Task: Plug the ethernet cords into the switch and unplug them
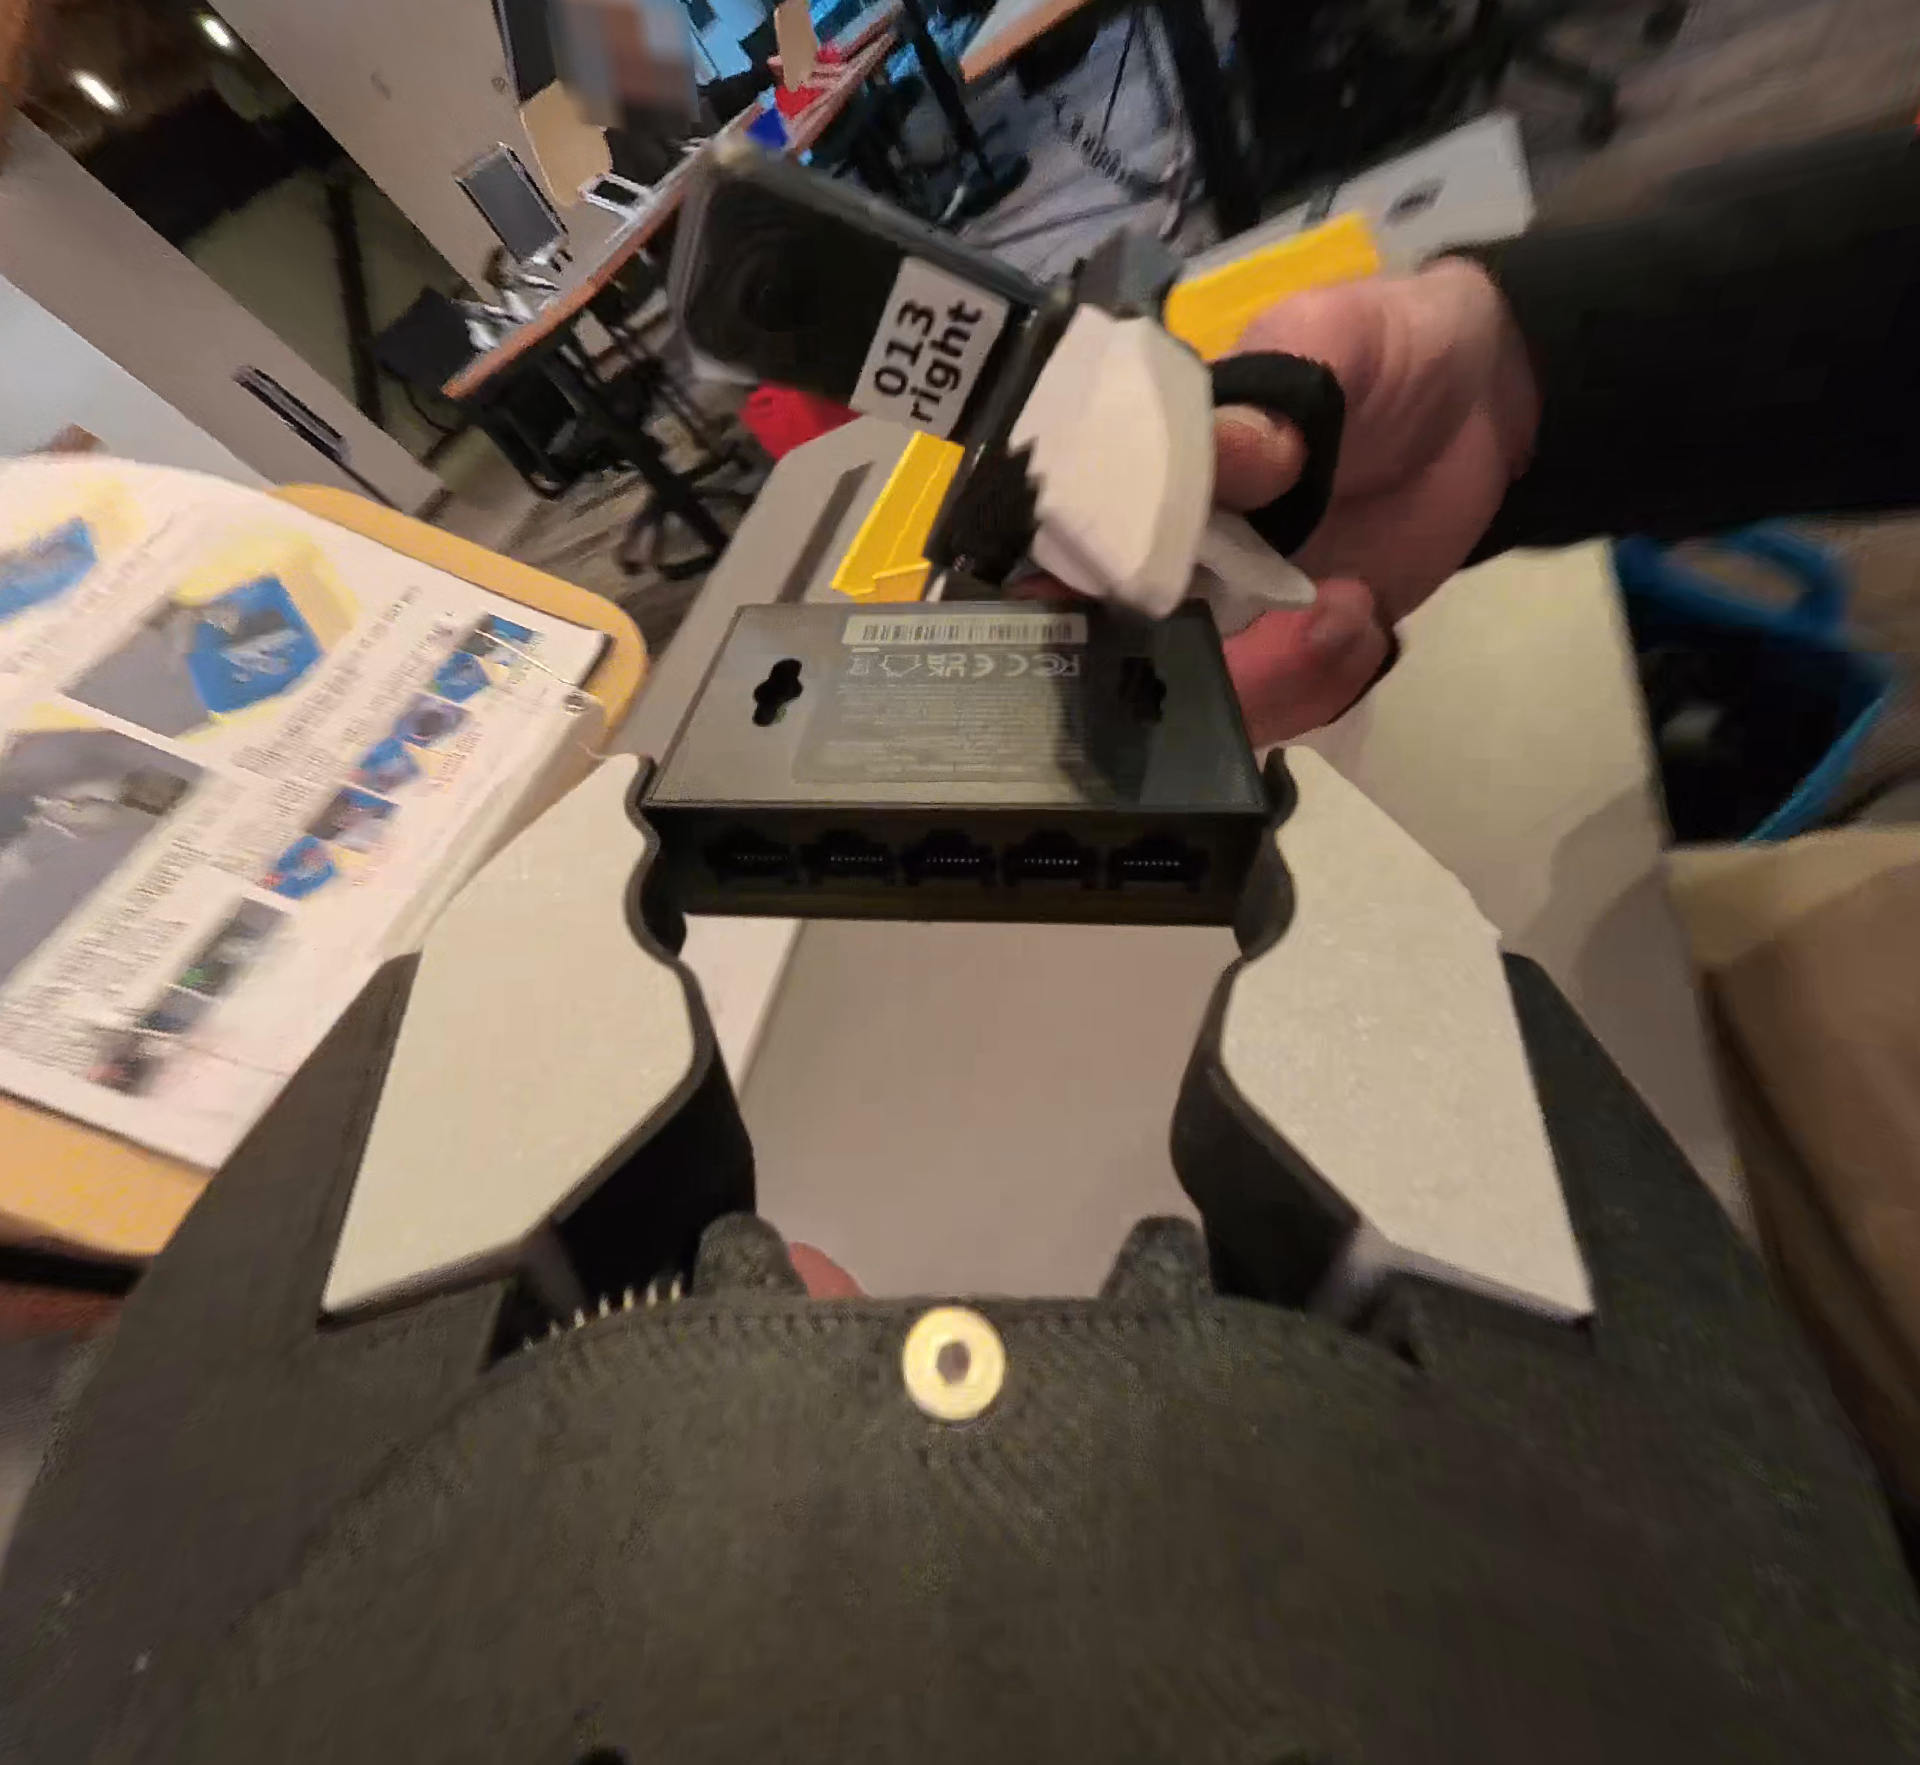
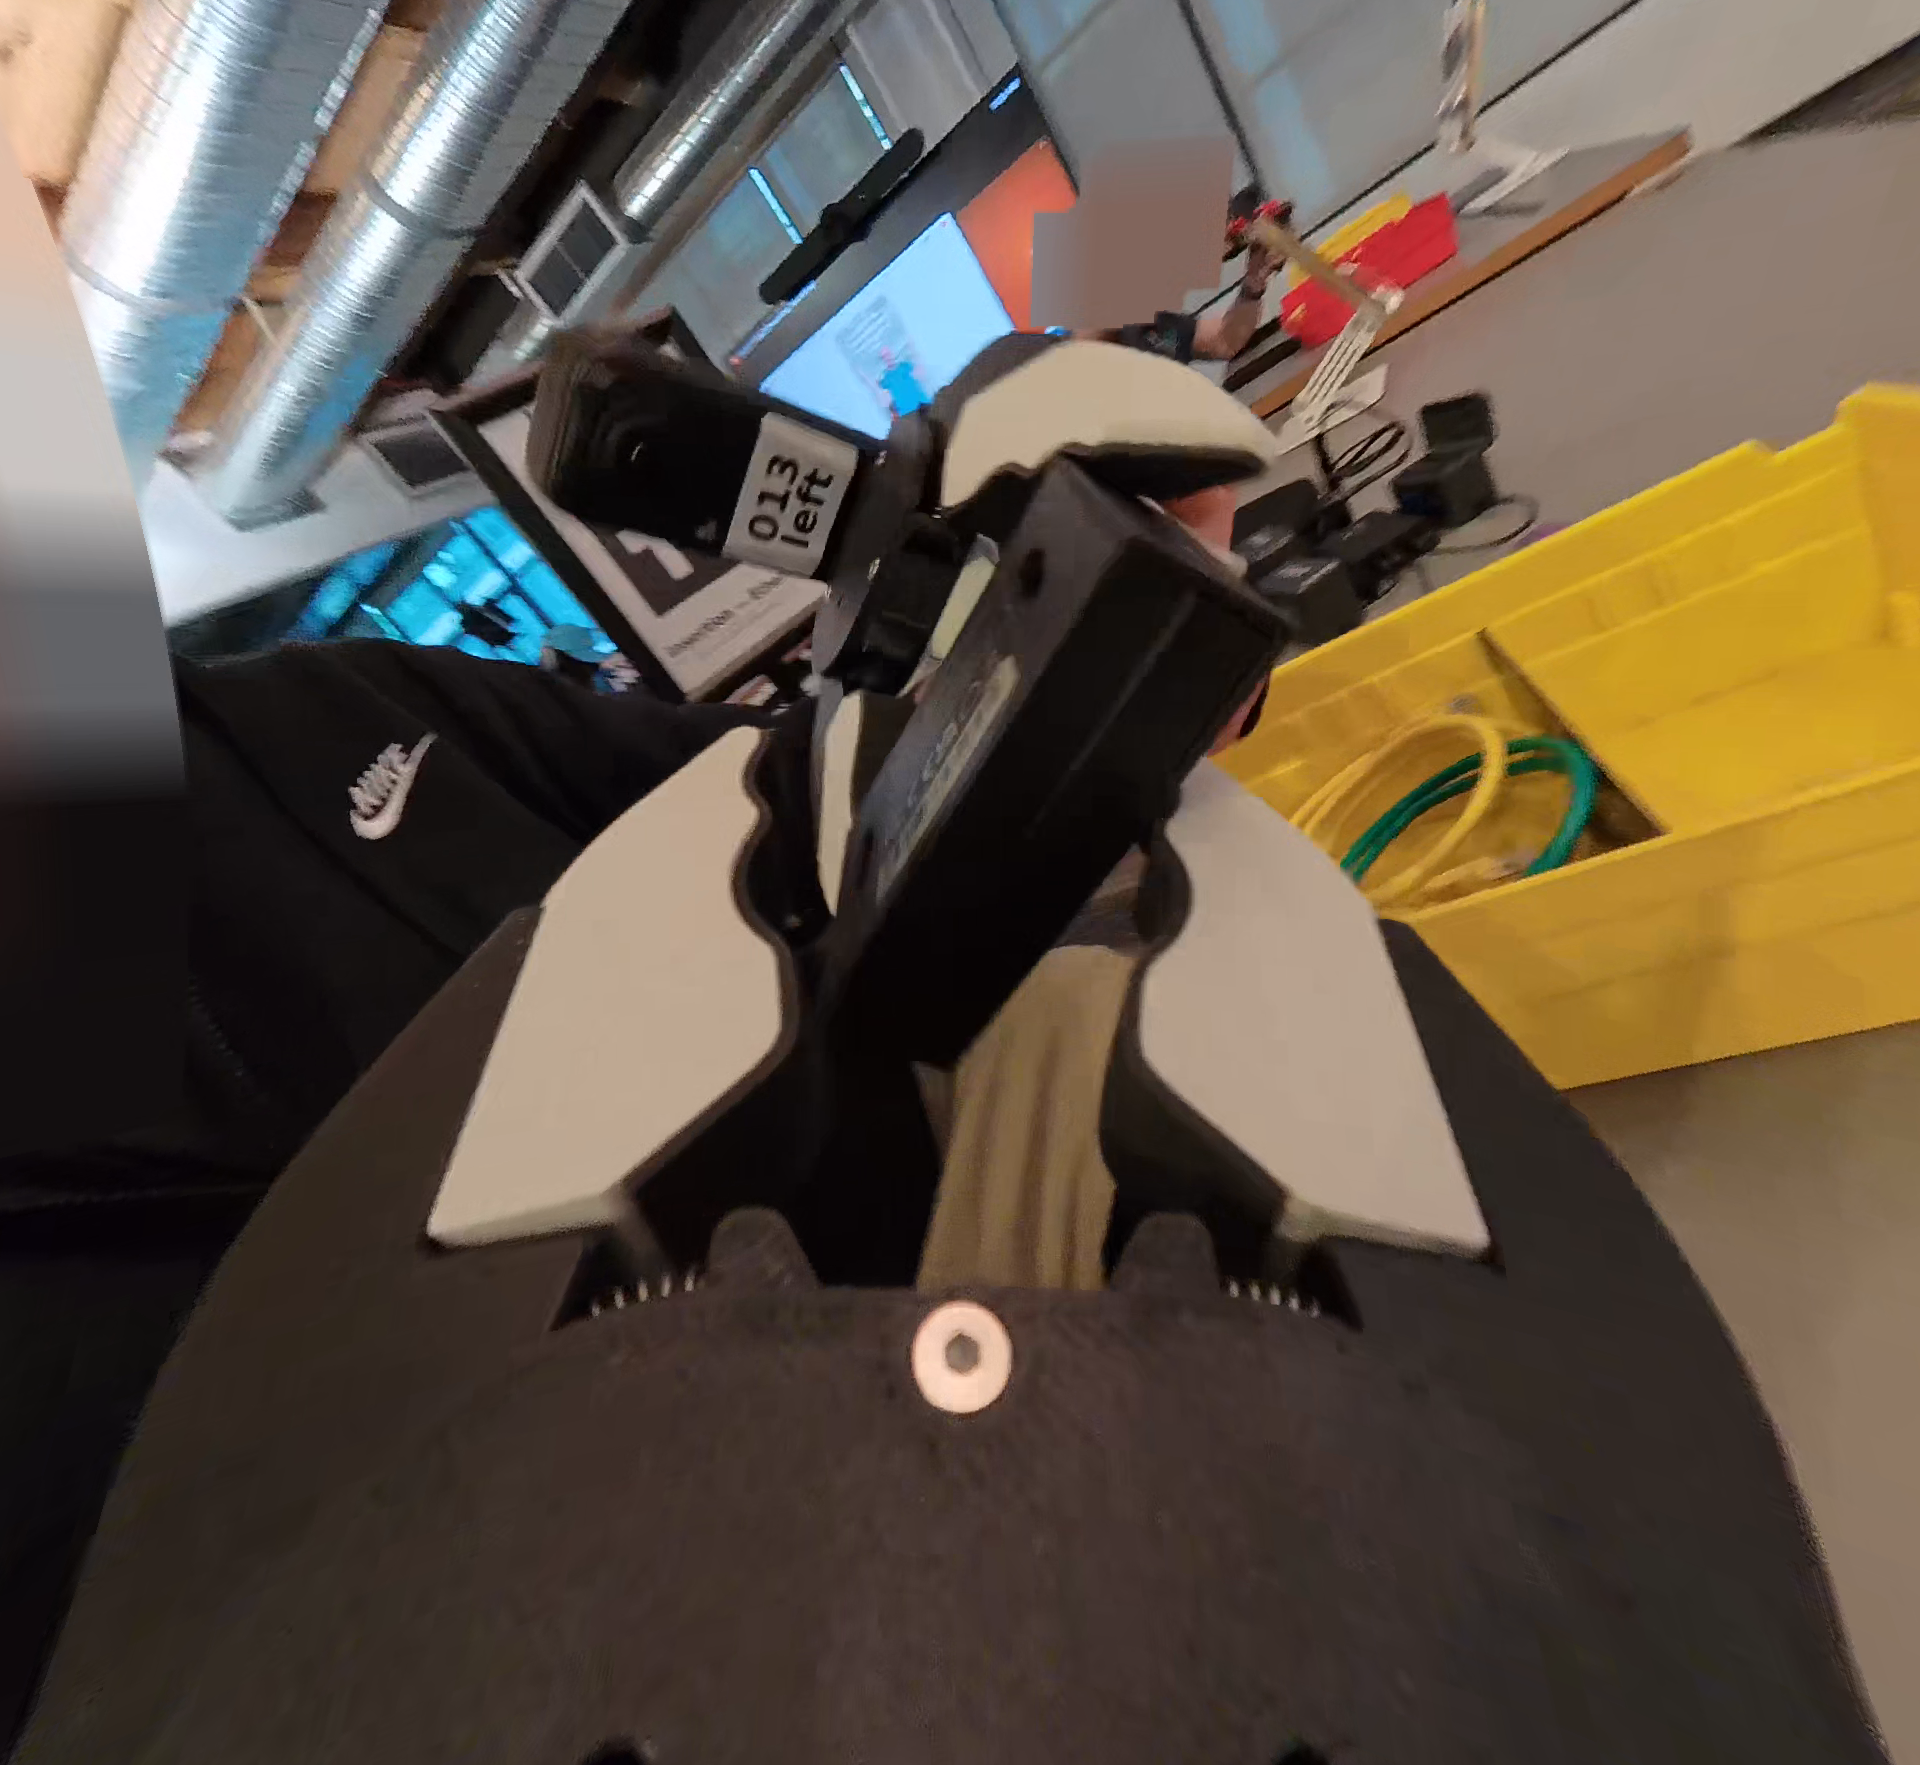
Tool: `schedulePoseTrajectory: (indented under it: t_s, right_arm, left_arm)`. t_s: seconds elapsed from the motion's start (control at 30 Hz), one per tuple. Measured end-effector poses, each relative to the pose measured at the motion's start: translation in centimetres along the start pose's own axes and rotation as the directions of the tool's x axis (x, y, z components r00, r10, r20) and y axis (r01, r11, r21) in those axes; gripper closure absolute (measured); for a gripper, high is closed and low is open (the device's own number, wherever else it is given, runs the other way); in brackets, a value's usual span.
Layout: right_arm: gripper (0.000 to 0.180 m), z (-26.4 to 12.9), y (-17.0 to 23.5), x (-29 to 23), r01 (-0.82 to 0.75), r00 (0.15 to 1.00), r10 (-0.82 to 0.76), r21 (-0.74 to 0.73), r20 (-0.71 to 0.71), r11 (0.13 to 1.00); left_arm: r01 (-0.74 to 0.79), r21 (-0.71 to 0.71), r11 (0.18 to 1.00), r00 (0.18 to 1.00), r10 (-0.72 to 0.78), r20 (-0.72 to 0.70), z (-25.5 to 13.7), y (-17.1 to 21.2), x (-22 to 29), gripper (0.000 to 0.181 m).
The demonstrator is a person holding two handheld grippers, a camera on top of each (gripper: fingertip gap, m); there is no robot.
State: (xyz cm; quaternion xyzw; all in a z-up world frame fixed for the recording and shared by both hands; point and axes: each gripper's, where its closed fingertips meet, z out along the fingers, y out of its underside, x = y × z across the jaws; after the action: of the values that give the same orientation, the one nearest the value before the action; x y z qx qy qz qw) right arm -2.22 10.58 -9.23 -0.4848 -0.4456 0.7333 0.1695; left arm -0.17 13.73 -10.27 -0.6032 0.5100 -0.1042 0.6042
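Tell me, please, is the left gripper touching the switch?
Touching. The left wrist view shows the left gripper with both fingertips pressed against the short ends of the black switch, no gap on either side.

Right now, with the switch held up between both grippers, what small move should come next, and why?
Probably release the right gripper and reach for the cords in the yellow bin: the left gripper already clamps the switch, whose ports are all empty.

The switch [image 1: 951, 770] sits between the fingertips of my left gripper [image 1: 956, 858], its ports turned back toward me. My right gripper [image 1: 1101, 489] is just beyond it. Printed sheets [image 1: 239, 739] lie to my left; off my right gripper's right side, cords [image 2: 1455, 806] lie in a bin [image 2: 1621, 894]
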Motion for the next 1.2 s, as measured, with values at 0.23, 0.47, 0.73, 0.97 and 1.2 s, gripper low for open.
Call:
schedulePoseTrajectory:
  t_s: [0.23,0.47,0.73,0.97,1.2]
  right_arm:
    - [0.094,-3.4,-2.0,0.4,0.651,0.549,-0.730,-0.339,-0.407,0.679]
    - [0.114,-4.0,-1.2,-0.2,0.543,-0.086,-0.985,-0.836,-0.151,0.081]
    - [0.127,-2.1,-0.2,2.9,0.352,-0.305,-0.951,-0.923,0.046,-0.158]
    - [0.140,-2.6,-0.6,4.4,0.292,-0.329,-0.944,-0.950,0.011,-0.113]
    - [0.142,-4.4,-1.5,4.2,0.296,-0.311,-0.948,-0.955,-0.071,-0.026]
  left_arm:
    - [0.416,0.043,0.909,0.908,-0.411,-0.085,-0.1,-0.2,-1.7,0.076]
    - [0.562,-0.010,0.827,0.812,-0.554,-0.182,0.4,0.1,-0.9,0.076]
    - [0.609,-0.087,0.789,0.759,-0.611,-0.225,1.5,-0.6,1.7,0.076]
    - [0.648,-0.119,0.753,0.734,-0.658,-0.168,2.0,0.5,1.4,0.077]
    - [0.504,-0.252,0.826,0.838,-0.538,-0.086,-2.5,2.8,-1.8,0.087]
